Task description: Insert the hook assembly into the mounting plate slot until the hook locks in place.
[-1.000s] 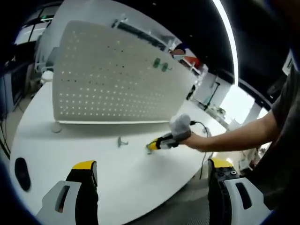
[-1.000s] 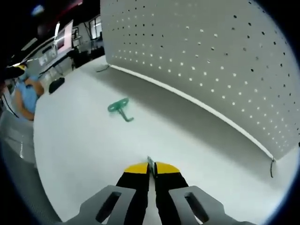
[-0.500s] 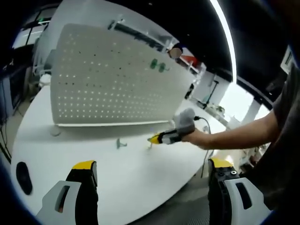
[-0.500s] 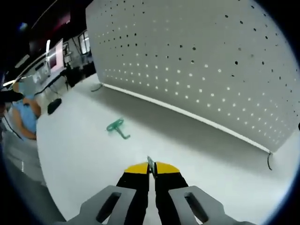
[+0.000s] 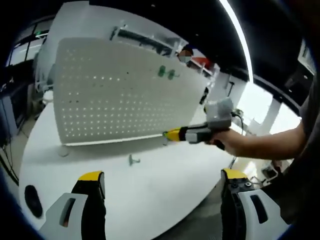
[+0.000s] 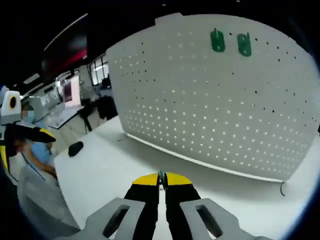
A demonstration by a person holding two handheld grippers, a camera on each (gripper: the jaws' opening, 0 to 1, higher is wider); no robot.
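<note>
Pegboard (image 5: 120,95) stands upright on the table (image 5: 150,185), toward its far side. Two hooks (image 6: 230,42) hang side by side high on the board. One loose hook (image 5: 132,160) lies on the table in front of the board. Right gripper (image 5: 172,135) sits above the table, near the board's lower edge, right of the loose hook.

- My left gripper view has a long ceiling light strip (image 5: 239,35) blown out, with window glare at right.
- The pegboard (image 6: 215,105) is backlit, holes glowing, its shadow on the white table (image 6: 100,175).
- Edges bend and soften.
</note>
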